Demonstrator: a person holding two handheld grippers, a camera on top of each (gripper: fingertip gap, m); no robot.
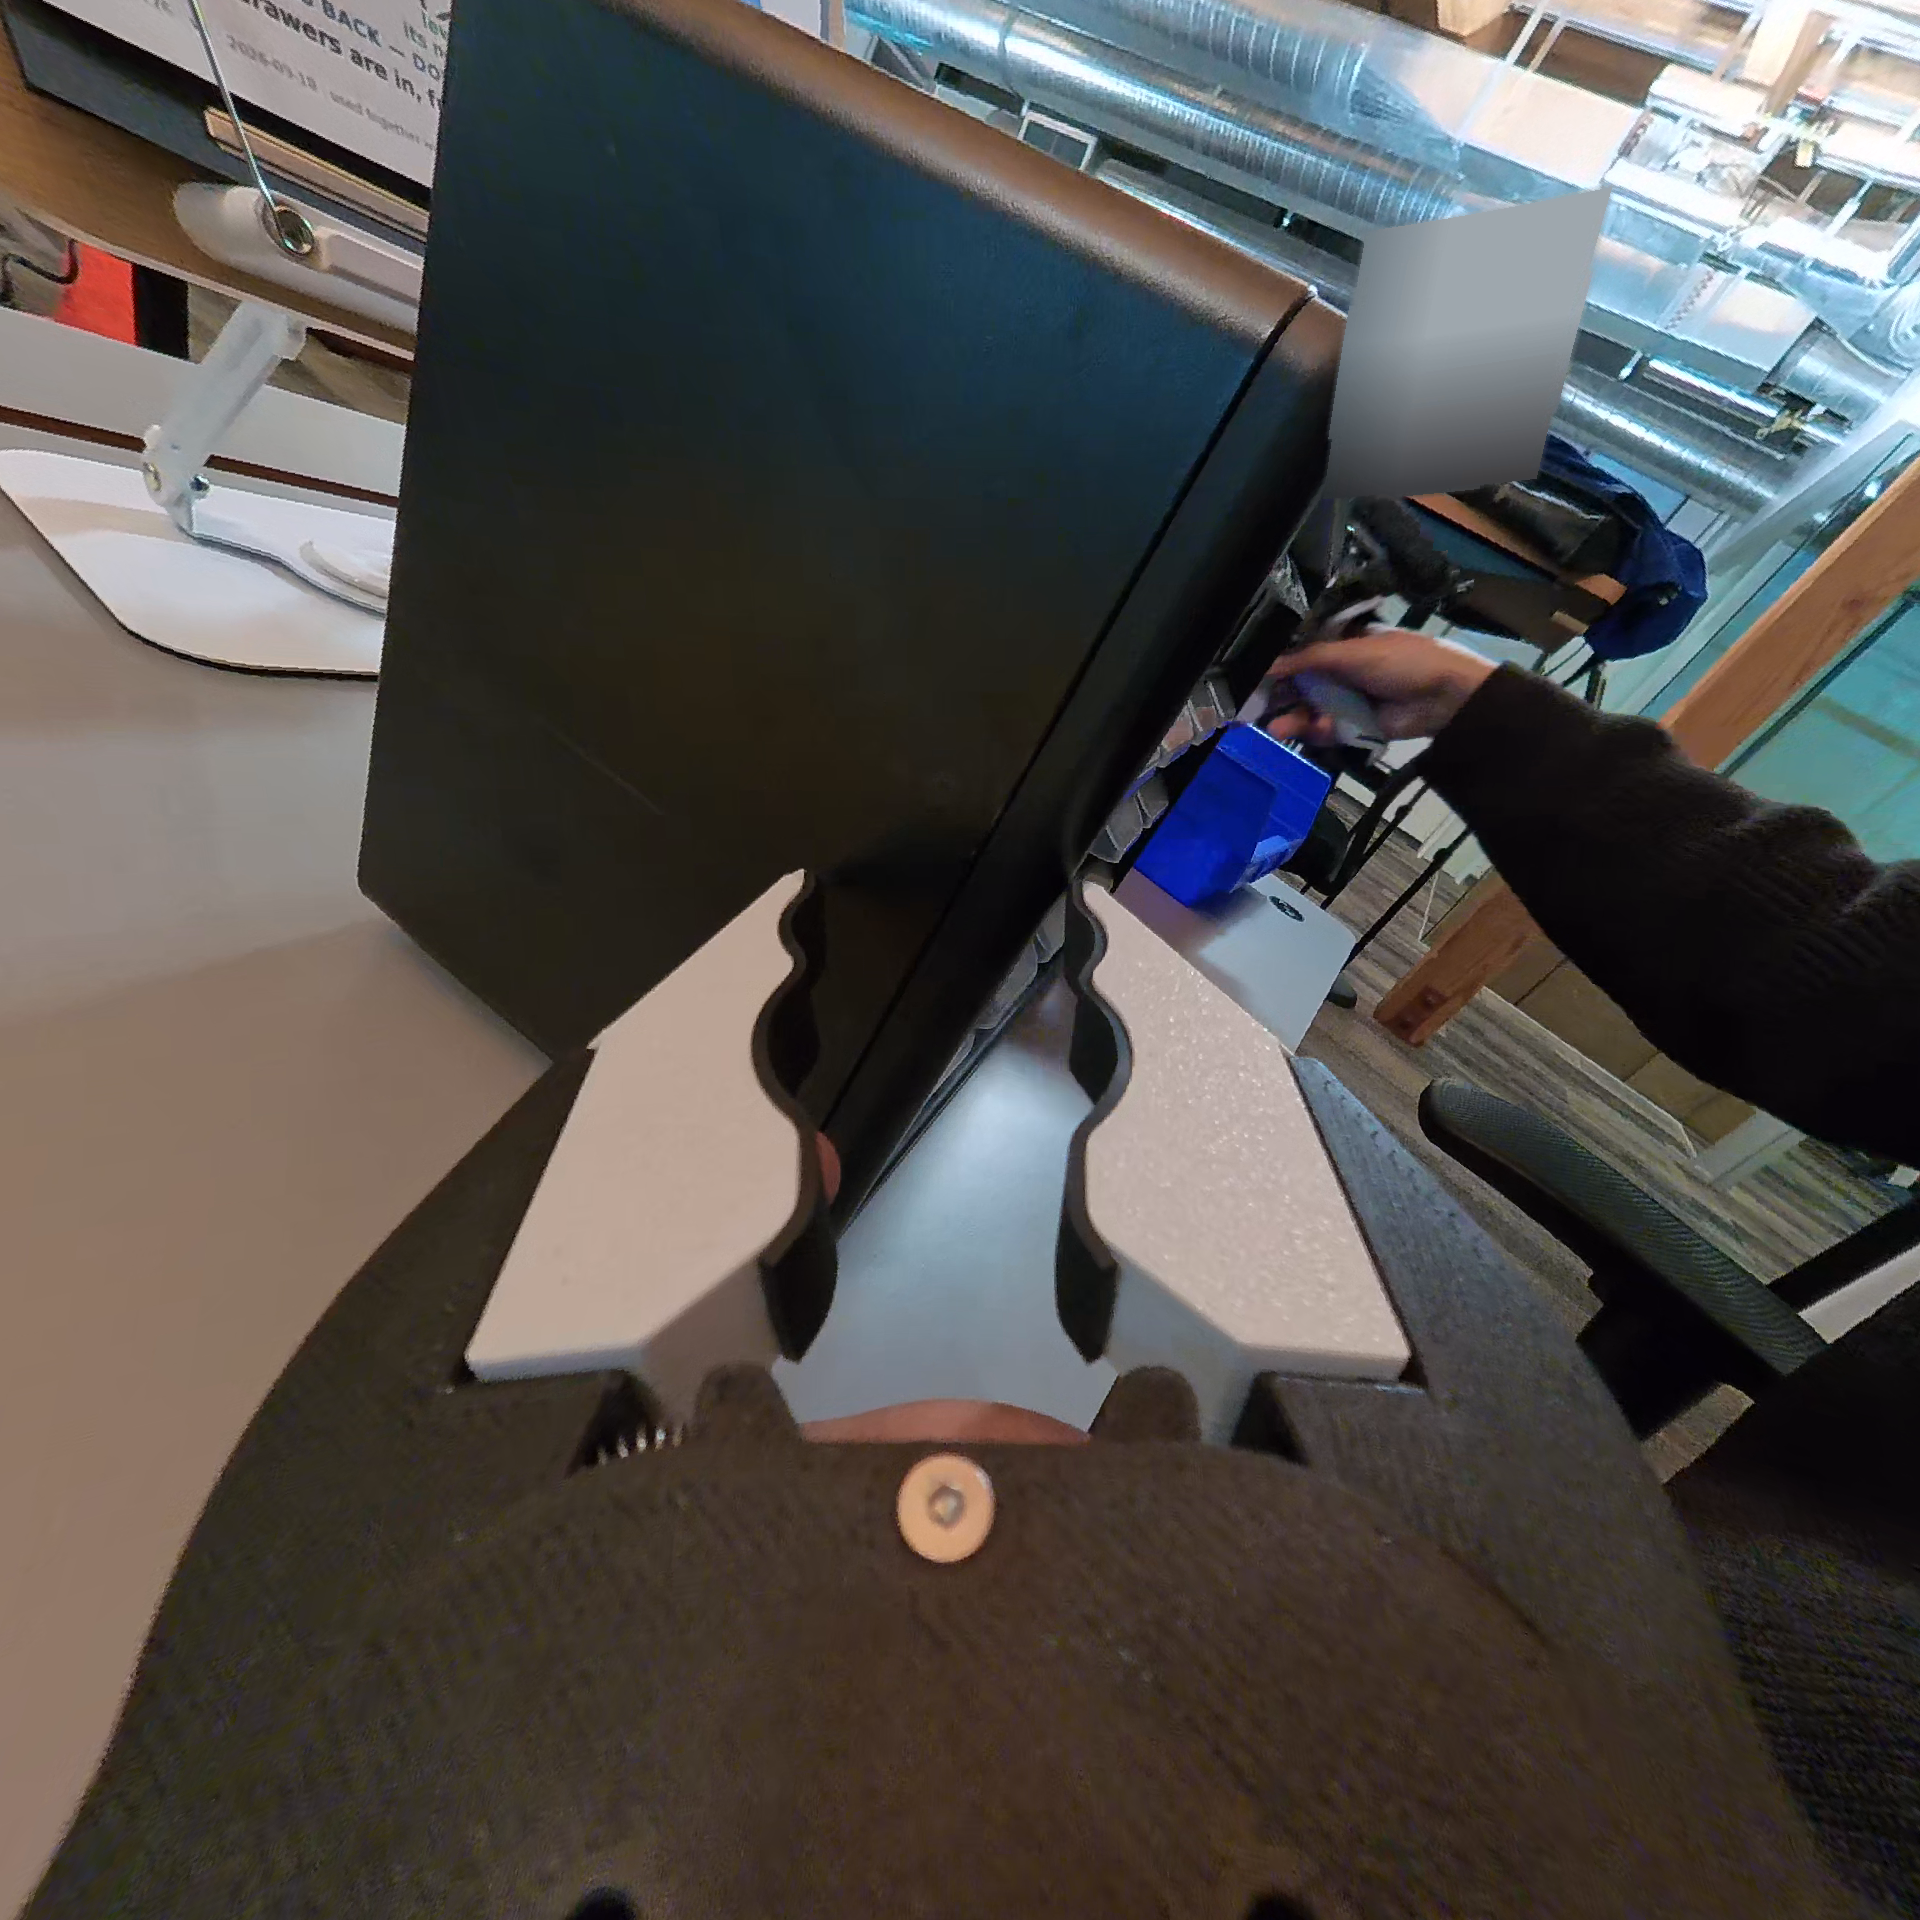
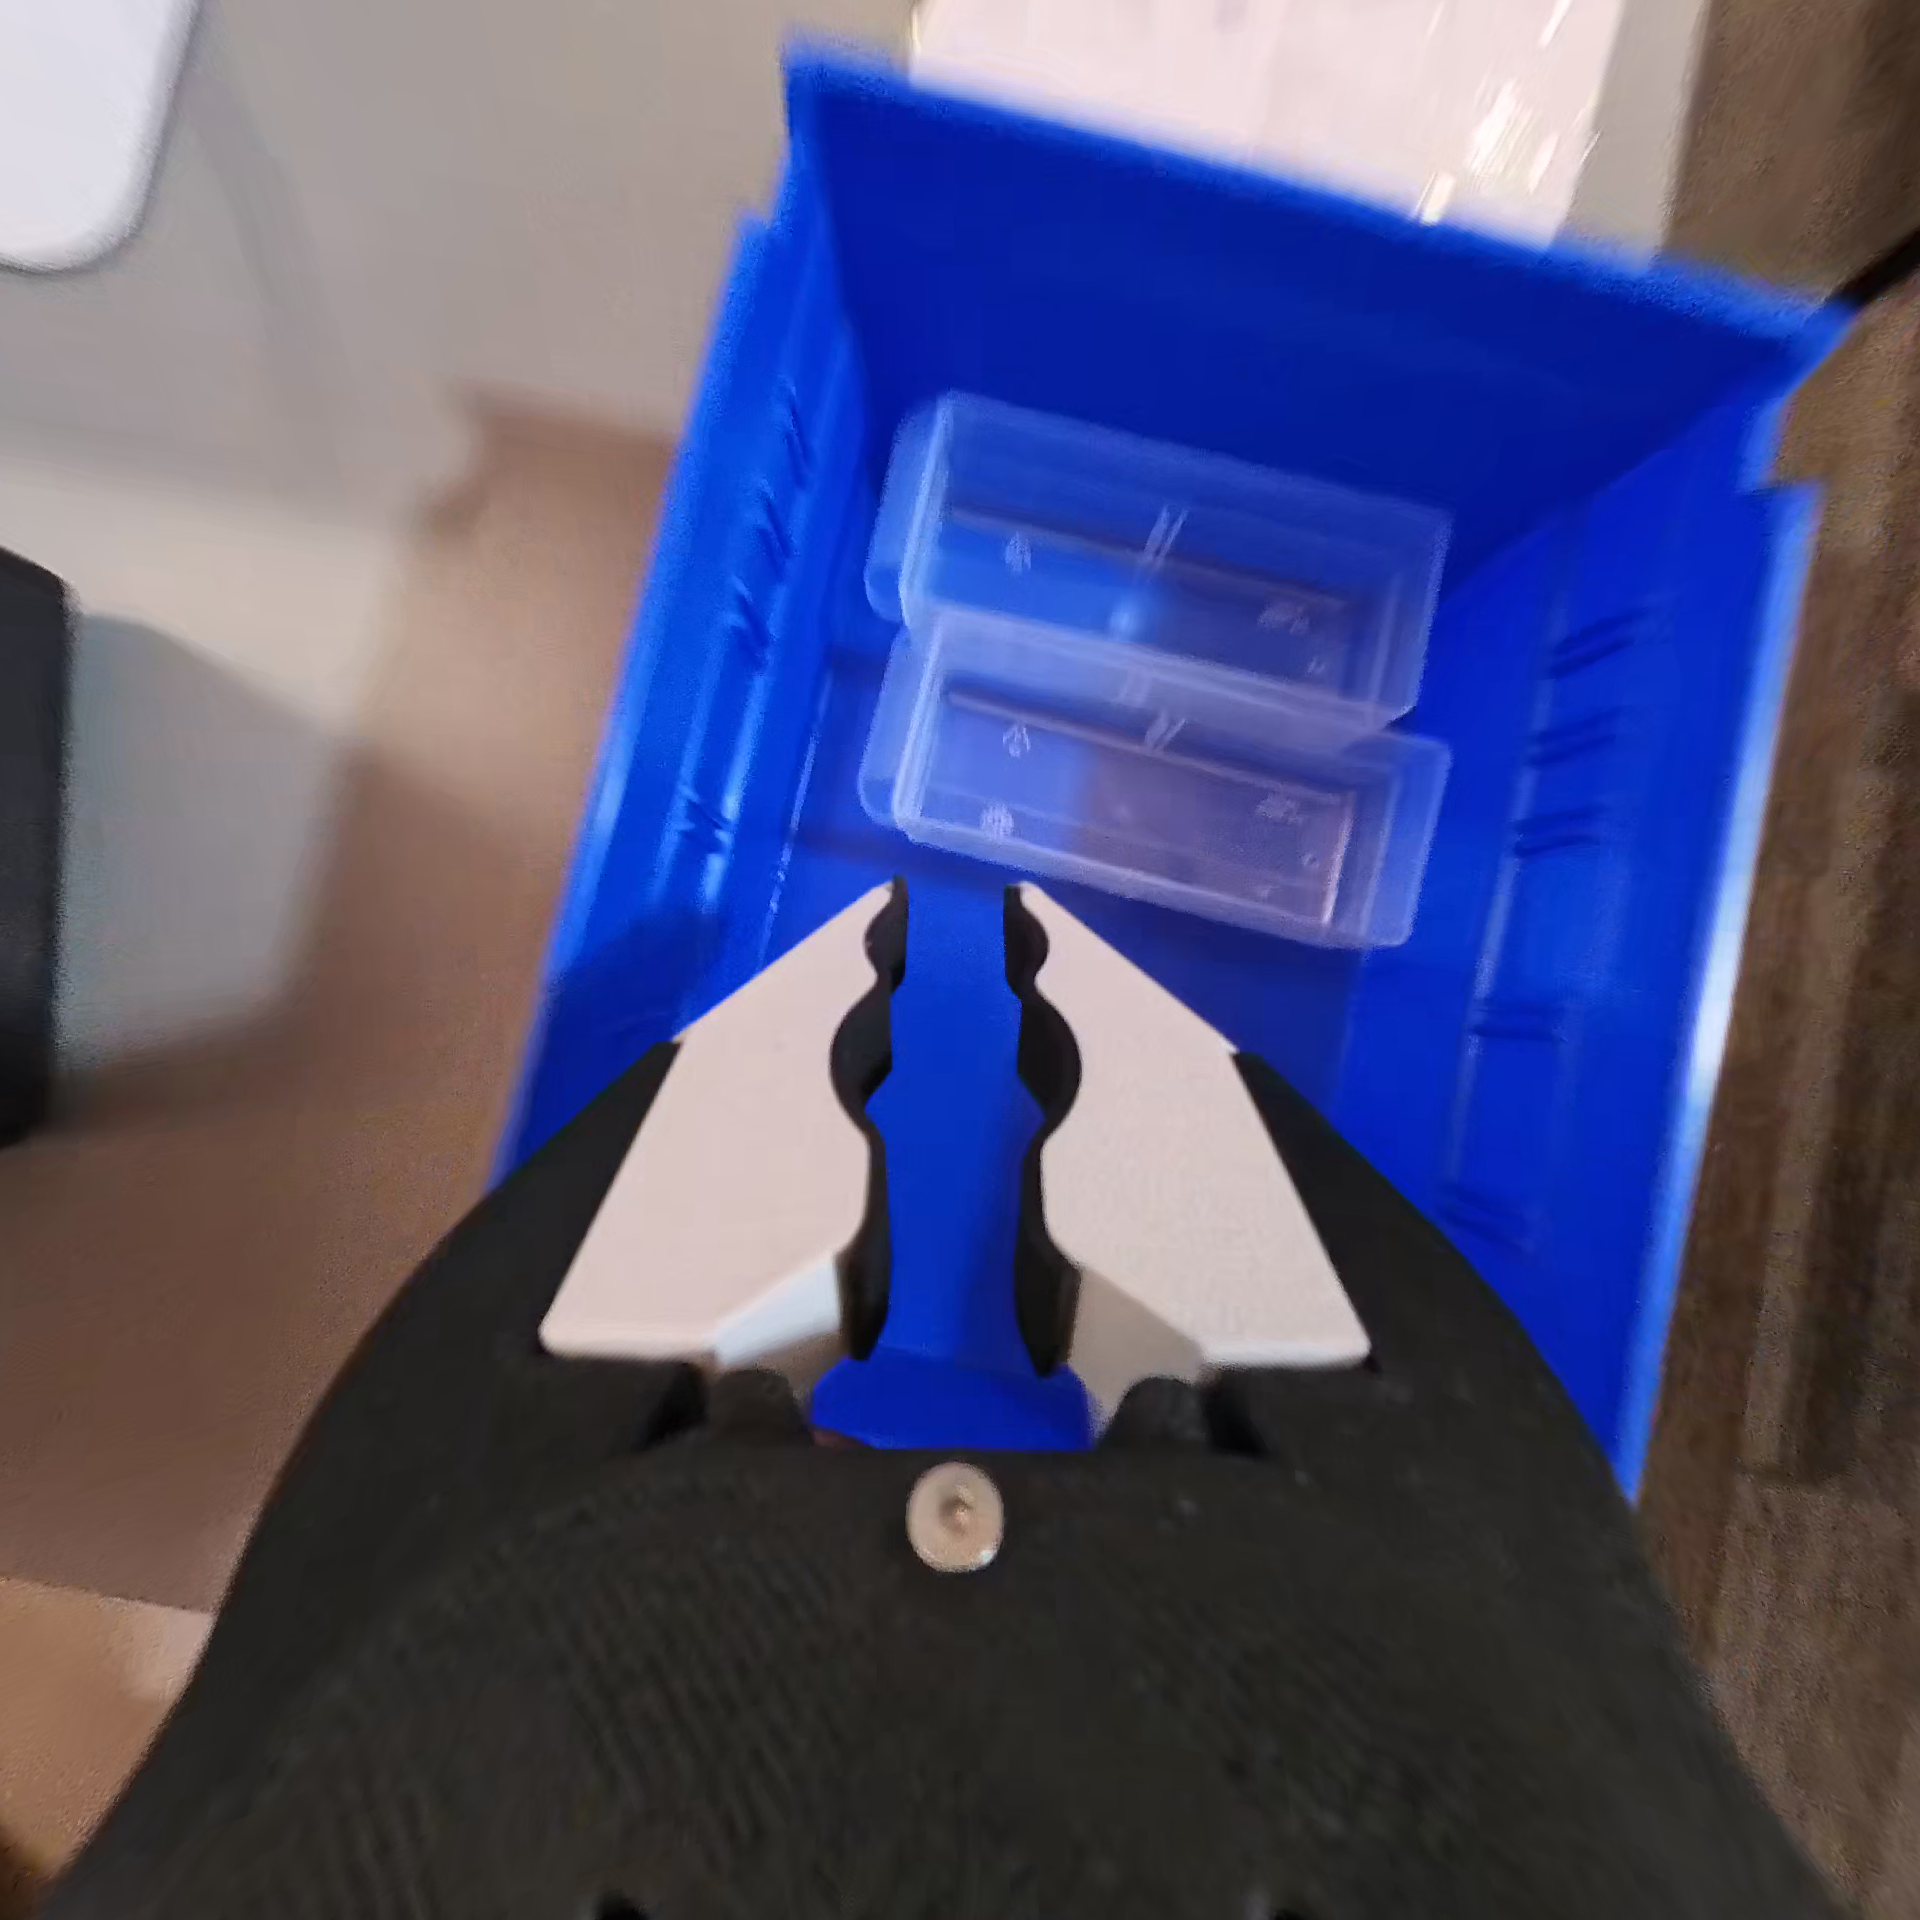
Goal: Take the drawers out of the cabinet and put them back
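The black cabinet (image 1: 779,520) stands on the table, seen from its side. My left gripper (image 1: 940,883) is open and straddles the cabinet's lower front corner edge. Its left finger (image 1: 665,1122) lies against the side panel. In the right wrist view a blue bin (image 2: 1143,332) holds two clear plastic drawers (image 2: 1153,561) (image 2: 1143,810), one behind the other. My right gripper (image 2: 953,886) is shut on the bin's front wall, which fills the narrow gap between the fingers. The bin also shows in the left wrist view (image 1: 1226,821), beside the cabinet front, under a hand and dark sleeve (image 1: 1662,831).
The pale table (image 1: 156,935) carries a white stand base (image 1: 208,561) with a sign behind the cabinet. A white box (image 1: 1278,945) sits by the bin. An office chair (image 1: 1621,1226) stands off the table's right edge, over carpet. Left tips to right tips: about 50 cm.
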